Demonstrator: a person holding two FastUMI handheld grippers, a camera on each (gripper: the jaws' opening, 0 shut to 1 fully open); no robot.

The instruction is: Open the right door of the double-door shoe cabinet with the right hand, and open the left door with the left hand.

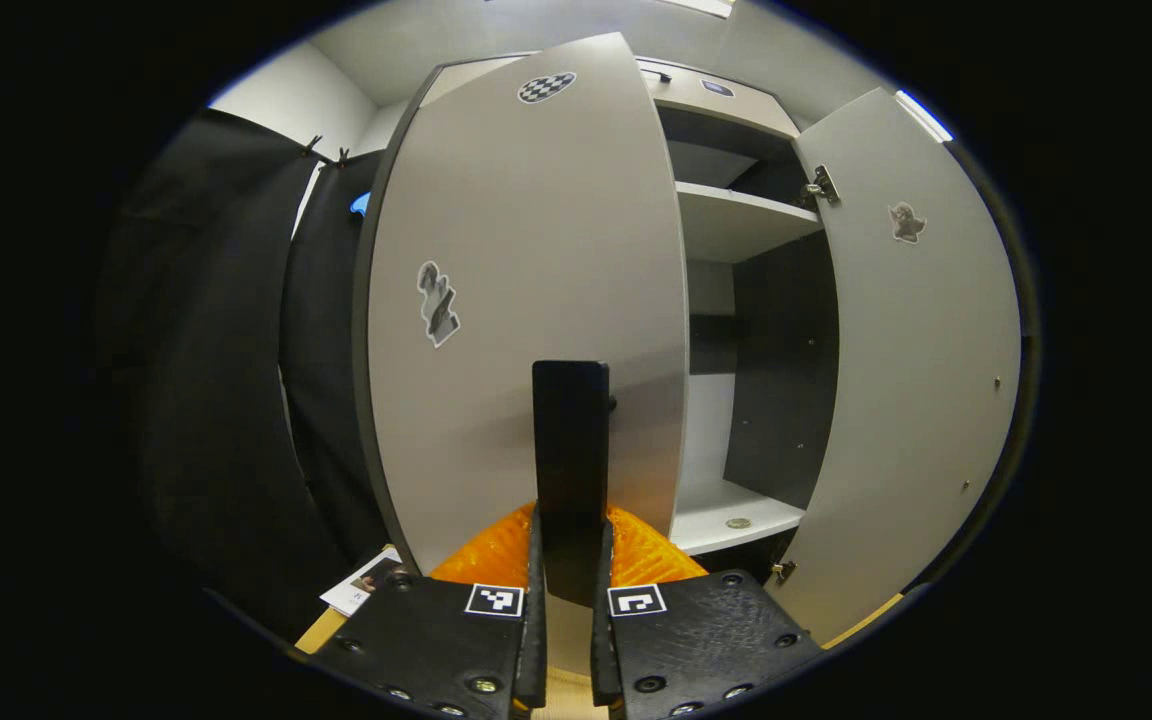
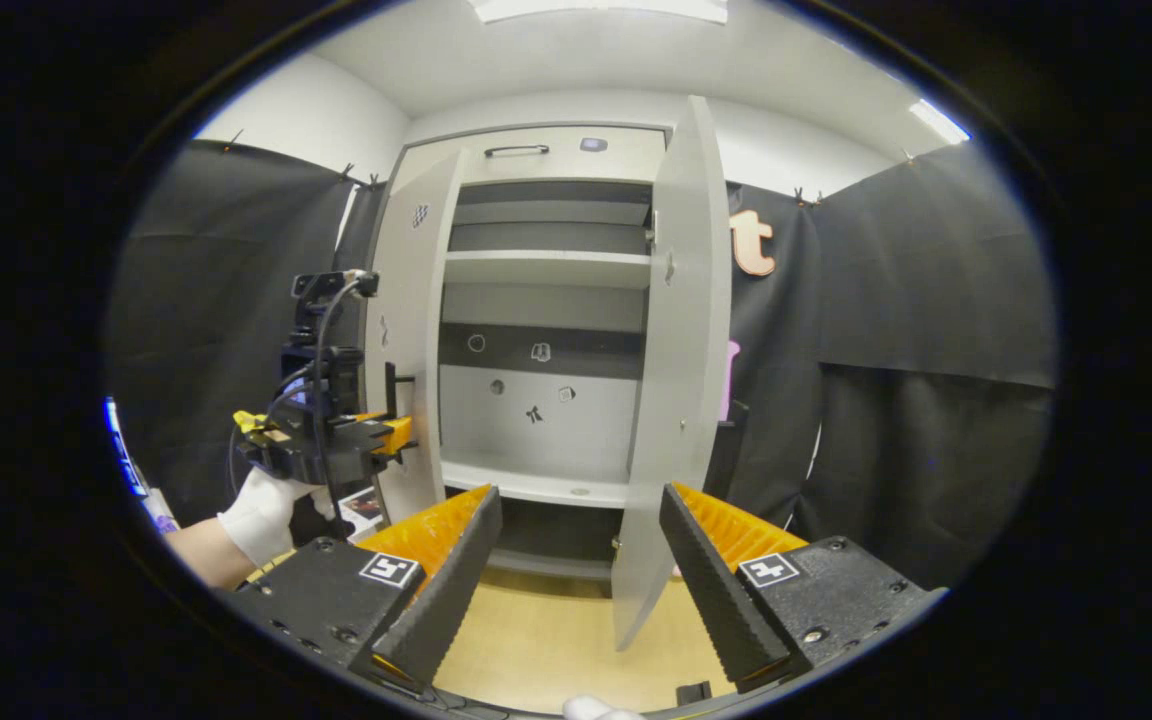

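Left gripper (image 1: 568, 600): fingers pressed onto the dark upright handle (image 1: 570, 440) of the left door (image 1: 526, 300), pinching it from both sides. A grip on the handle gives leverage to swing the panel outward on its hinges; the door stands partly open, its free edge out from the cabinet front. In the right gripper view the same gripper (image 2: 391, 432) sits at that door's (image 2: 416, 330) edge, held by a gloved hand (image 2: 261, 515).

Right gripper (image 2: 576, 560): fingers spread wide, holding nothing, set back from the cabinet. Likely because its job looks done: the right door (image 2: 681, 350) stands swung well open, edge-on toward this camera.

Shoe cabinet (image 2: 546, 150) stands ahead, far side of the wooden floor (image 2: 556, 640), against the black cloth wall (image 2: 916, 350).

Inside: pale shelves (image 1: 736, 215), a small round thing (image 1: 738, 523) on the bottom shelf; cannot tell what it is. Small stickers on the back panel (image 2: 536, 400) and both doors. A paper card (image 1: 366, 582) lies on the floor by the left door's foot.

Obstructions: nothing visible in the left door's swing path; the cloth wall to the left is near and may limit the opening.
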